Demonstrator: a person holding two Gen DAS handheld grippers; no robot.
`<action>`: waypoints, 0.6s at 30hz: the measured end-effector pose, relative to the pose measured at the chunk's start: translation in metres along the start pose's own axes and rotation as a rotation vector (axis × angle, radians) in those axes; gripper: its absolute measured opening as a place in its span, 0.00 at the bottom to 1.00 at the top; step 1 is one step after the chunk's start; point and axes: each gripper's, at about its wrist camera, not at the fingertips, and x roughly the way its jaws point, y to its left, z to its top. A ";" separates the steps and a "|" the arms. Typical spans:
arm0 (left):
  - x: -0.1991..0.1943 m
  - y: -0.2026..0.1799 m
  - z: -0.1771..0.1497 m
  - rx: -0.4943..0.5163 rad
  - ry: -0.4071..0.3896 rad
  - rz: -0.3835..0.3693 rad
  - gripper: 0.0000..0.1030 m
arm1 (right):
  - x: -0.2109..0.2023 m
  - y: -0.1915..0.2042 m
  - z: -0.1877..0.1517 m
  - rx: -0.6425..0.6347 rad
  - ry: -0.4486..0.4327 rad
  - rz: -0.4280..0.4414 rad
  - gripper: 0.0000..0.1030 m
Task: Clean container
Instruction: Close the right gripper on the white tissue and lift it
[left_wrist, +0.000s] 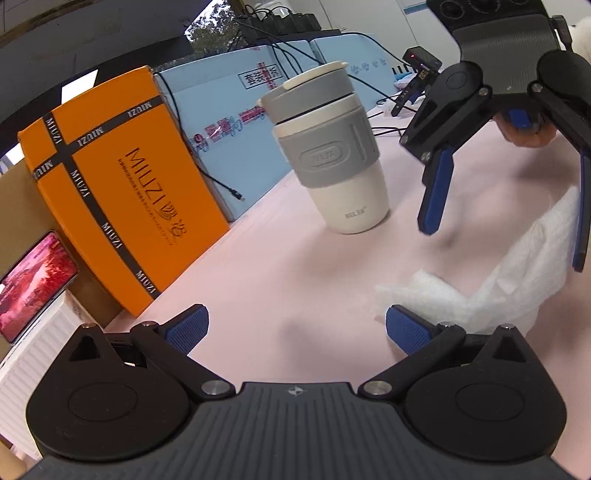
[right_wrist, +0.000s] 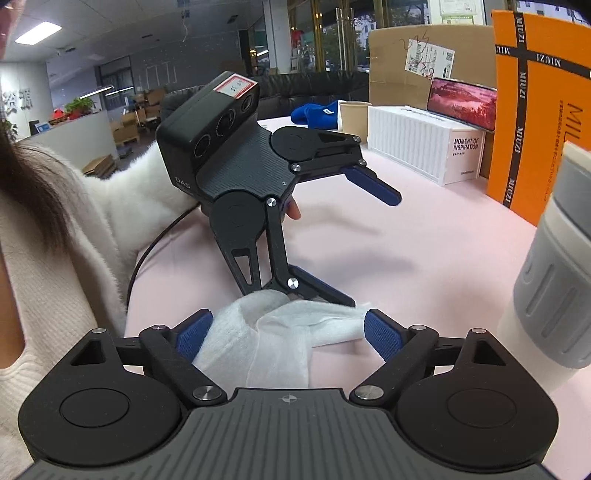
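The cup (left_wrist: 328, 147) stands upright, lid on; orange box (left_wrist: 122, 184) behind. Both my tongs (left_wrist: 295, 328) (right_wrist: 288, 332) spread, cloth (right_wrist: 273, 332) between the right pair.

Orange box (left_wrist: 125, 192), at 9 o'clock in the left wrist view: "MIUZI" in large letters on the face, repeated along its black bands; it also shows at 2 o'clock in the right wrist view.

Cup (left_wrist: 332, 147), at 12 o'clock: "BELBA" near the base.

White box (right_wrist: 424, 147), at 2 o'clock in the right wrist view: "MOMENT OF INSPIRATION".

Left gripper (right_wrist: 373, 251), body: "DAS".

Blue panels' (left_wrist: 236, 122) print is not legible.
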 end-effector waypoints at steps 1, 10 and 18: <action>0.002 0.000 -0.001 -0.001 0.012 -0.001 1.00 | -0.002 0.001 0.000 -0.020 0.005 -0.008 0.86; 0.001 -0.006 0.000 0.019 -0.024 -0.073 1.00 | 0.024 -0.005 0.001 -0.199 0.100 -0.090 0.86; -0.001 -0.008 0.001 0.026 -0.051 -0.115 1.00 | 0.041 -0.007 0.002 -0.282 0.048 -0.027 0.75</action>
